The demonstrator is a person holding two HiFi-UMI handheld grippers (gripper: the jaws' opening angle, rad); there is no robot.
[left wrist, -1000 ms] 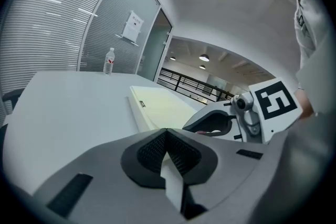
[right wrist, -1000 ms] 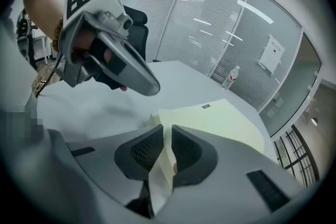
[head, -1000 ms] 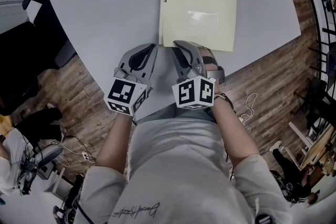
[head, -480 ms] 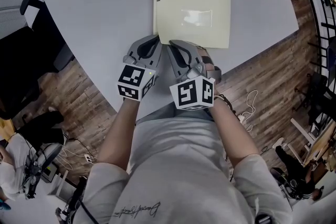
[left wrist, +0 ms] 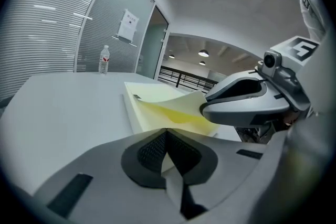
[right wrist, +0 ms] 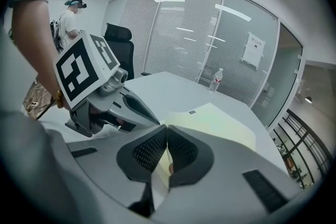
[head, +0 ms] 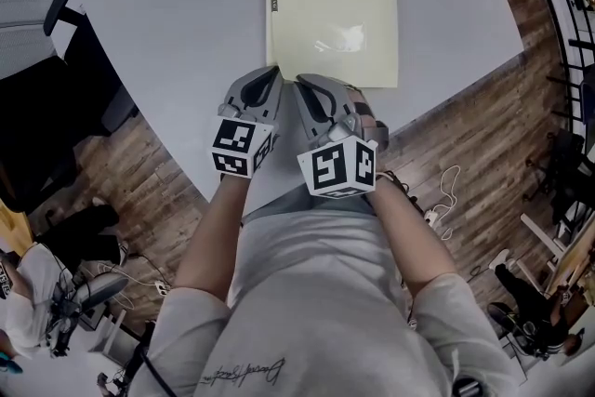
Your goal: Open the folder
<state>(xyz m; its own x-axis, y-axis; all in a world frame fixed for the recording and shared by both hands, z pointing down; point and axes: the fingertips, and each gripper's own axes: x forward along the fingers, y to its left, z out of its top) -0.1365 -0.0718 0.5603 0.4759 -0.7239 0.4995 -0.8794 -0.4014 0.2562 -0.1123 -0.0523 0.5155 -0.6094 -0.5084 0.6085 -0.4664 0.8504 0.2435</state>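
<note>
A pale yellow folder [head: 330, 5] lies flat on the grey table [head: 167, 14], its spine to the left. My left gripper [head: 271, 74] and right gripper [head: 302, 84] sit side by side at the folder's near left corner. In the left gripper view the folder's cover [left wrist: 178, 107] curls up off the lower sheets [left wrist: 144, 110], held by the right gripper [left wrist: 231, 107]. The left gripper [left wrist: 167, 149] is shut with a pale sheet between its pads. The right gripper [right wrist: 167, 152] has just been closing and is shut on the cover's edge; the folder [right wrist: 220, 123] lies beyond it.
A water bottle [left wrist: 104, 59] stands at the table's far side. A black office chair [right wrist: 118, 42] is at the table's left, and a person [right wrist: 68, 18] stands behind it. The table's near edge [head: 232, 191] runs just under my grippers.
The left gripper has moved in to the folder's near corner, next to the right one. The right gripper has risen slightly, and the cover now curls up.
</note>
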